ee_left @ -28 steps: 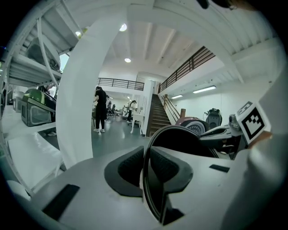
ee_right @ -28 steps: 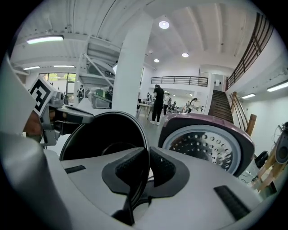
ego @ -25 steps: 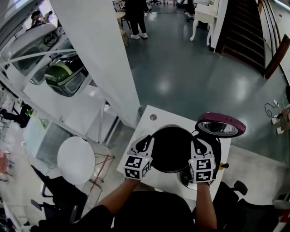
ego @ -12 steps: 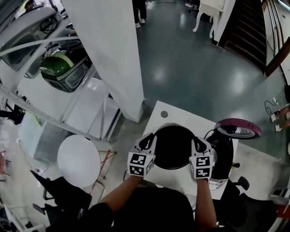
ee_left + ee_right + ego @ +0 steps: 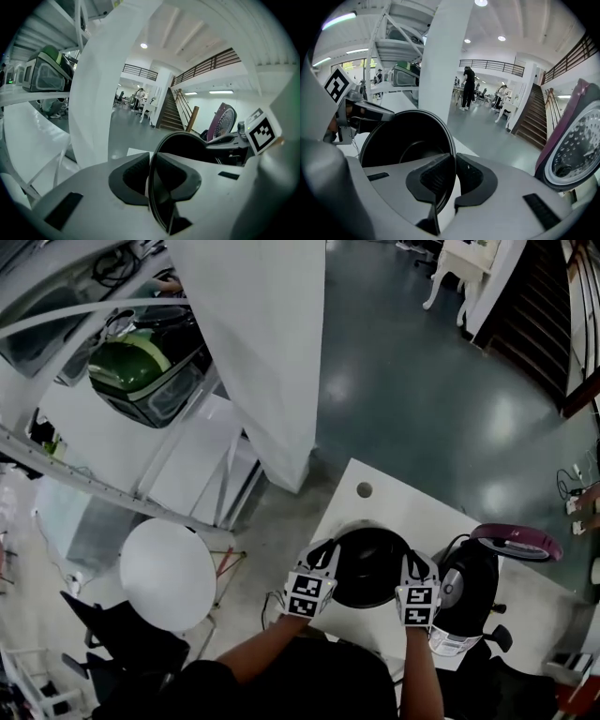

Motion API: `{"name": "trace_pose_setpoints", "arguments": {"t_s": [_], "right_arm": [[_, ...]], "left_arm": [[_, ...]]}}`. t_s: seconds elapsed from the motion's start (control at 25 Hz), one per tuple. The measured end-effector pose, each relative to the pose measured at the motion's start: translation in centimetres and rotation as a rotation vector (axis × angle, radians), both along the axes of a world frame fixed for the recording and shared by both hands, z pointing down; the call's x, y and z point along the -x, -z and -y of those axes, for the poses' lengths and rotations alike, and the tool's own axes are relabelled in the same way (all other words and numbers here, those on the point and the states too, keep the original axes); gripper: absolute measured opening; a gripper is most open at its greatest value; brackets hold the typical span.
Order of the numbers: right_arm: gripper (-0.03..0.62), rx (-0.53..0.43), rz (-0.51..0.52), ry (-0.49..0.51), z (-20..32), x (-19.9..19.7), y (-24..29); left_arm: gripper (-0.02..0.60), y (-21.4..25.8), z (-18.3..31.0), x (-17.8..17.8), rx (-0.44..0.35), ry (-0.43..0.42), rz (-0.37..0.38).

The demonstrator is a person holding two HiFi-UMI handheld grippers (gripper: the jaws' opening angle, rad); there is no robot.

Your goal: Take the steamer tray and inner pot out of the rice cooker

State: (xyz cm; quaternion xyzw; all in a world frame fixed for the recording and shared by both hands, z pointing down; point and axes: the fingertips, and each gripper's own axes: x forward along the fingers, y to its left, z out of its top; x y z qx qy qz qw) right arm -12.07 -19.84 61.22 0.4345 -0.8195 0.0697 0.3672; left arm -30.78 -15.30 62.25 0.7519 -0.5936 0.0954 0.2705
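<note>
My left claw (image 5: 151, 176) is nearly closed, pinching the thin rim of the inner pot (image 5: 368, 563), with one pad inside the wall and one outside. My right claw (image 5: 454, 180) grips the opposite side of the rim in the same narrow way, so the pot hangs between the two. It is out of the rice cooker (image 5: 469, 577) and sits over the white bench (image 5: 375, 507), just left of the cooker body. I cannot tell whether its base touches the bench. I judge the pot to be stiff and, being empty, fairly light, but its dark coated wall looks smooth and will slip if my pads ease off. The rim gives me only a slim edge to bite. Two opposite holds seem the right places because they keep the mouth level, while a single pinch would let it swing and twist. Beyond the pot the cooker stands with its maroon lid (image 5: 516, 542) raised. I see no steamer tray in any view. Farther off is the grey floor.
</note>
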Motion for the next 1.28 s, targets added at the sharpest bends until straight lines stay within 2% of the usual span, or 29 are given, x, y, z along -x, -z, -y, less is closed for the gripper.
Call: {"name": "trace_pose_setpoints", "arguments": {"t_s": [0.28,0.6,0.96,1.08,1.28], "right_arm": [[0.032,0.059,-0.024,0.008,0.2,0.4,-3.5],[0.032,0.127,-0.053,0.004,0.7,1.1,-6.7],[0.032,0.179,-0.070,-0.015,1.4,0.9,-7.7],[0.032,0.192,-0.081,-0.024,1.9,0.9,-8.4],[0.034,0.229,-0.113,-0.032,2.3,1.0,-10.0]], "left_arm": [[0.041,-2.5,0.5,0.3,0.056,-0.055,-0.004],[0.044,-5.1,1.2,1.1,0.122,-0.063,-0.045],[0.043,-6.0,2.4,1.1,0.160,-0.083,-0.061],[0.043,-6.9,3.0,1.1,0.198,-0.085,-0.068],[0.041,-8.6,3.7,1.3,0.258,-0.096,-0.036]]}}
